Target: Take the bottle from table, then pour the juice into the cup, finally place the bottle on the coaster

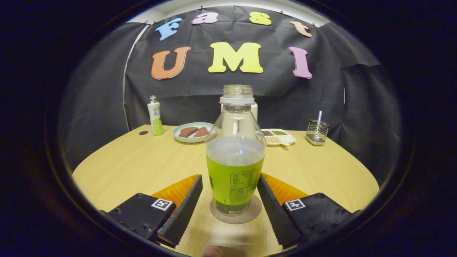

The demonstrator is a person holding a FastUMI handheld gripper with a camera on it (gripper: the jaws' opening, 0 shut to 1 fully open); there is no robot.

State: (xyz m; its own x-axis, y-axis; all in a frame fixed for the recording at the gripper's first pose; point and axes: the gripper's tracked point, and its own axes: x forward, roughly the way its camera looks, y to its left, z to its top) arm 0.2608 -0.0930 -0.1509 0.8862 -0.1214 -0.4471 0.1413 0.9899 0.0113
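Bottle [235, 157] of clear plastic, uncapped and green-labelled, is seen upright on the round brown coaster [236, 214], dead between the fingers. The gripper [229, 191] is held wide, neither finger touching. At eleven o'clock, a plate [192, 132] is spotted on the wooden table [142, 160].

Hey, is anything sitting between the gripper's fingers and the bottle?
Nothing visible. The gripper is open with the uncapped bottle upright between its fingers, small gaps either side. The bottle stands on the coaster.
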